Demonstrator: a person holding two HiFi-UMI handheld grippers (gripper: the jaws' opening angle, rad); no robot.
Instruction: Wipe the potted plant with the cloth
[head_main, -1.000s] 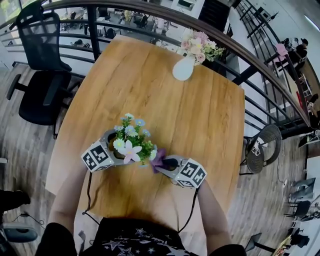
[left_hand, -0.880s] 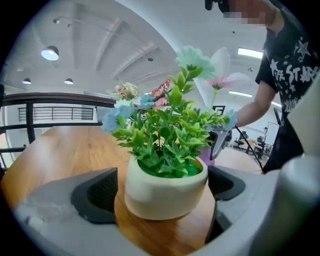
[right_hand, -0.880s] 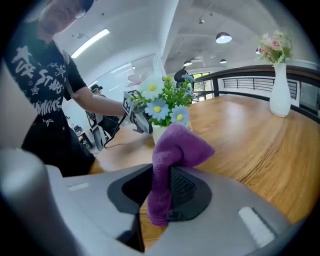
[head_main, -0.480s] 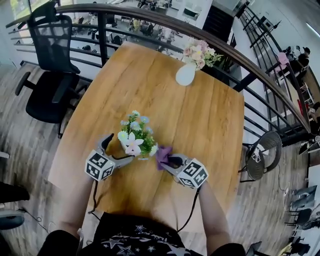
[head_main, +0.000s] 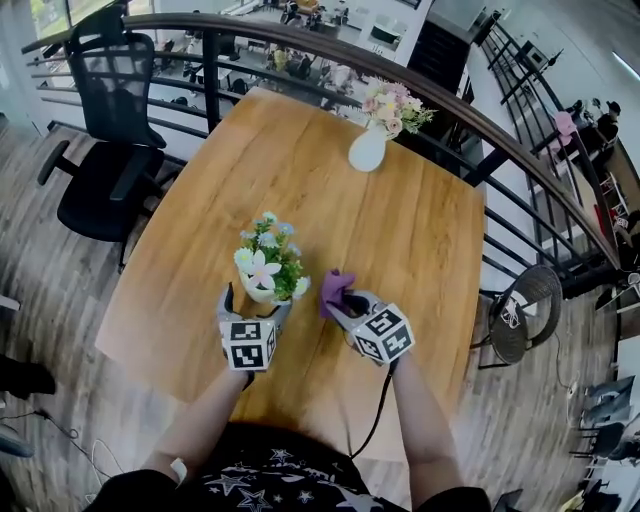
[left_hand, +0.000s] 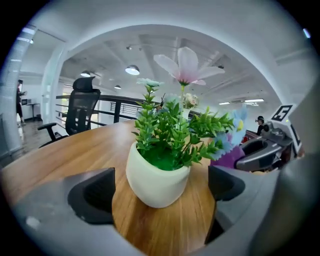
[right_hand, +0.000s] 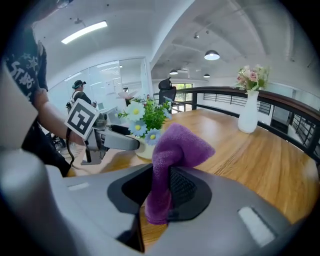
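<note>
The potted plant (head_main: 266, 265) is a small white pot (left_hand: 156, 178) of green leaves and pale flowers, standing on the wooden table (head_main: 400, 230) near its front. My left gripper (head_main: 255, 304) is open, with one jaw on each side of the pot (left_hand: 159, 192) and a gap to both. A purple cloth (right_hand: 174, 152) is bunched upright in my right gripper (right_hand: 162, 187), which is shut on it. That cloth (head_main: 335, 289) is just right of the plant and apart from it. In the right gripper view the plant (right_hand: 146, 118) stands behind the cloth.
A white vase of pink flowers (head_main: 370, 148) stands at the table's far edge. Behind it runs a dark railing (head_main: 500, 118). A black office chair (head_main: 100, 140) is beside the table's left edge. Bare tabletop lies between the plant and the vase.
My left gripper has swung from the plant's left side round to its near side, and its jaws now straddle the pot. The right gripper with the cloth has shifted slightly.
</note>
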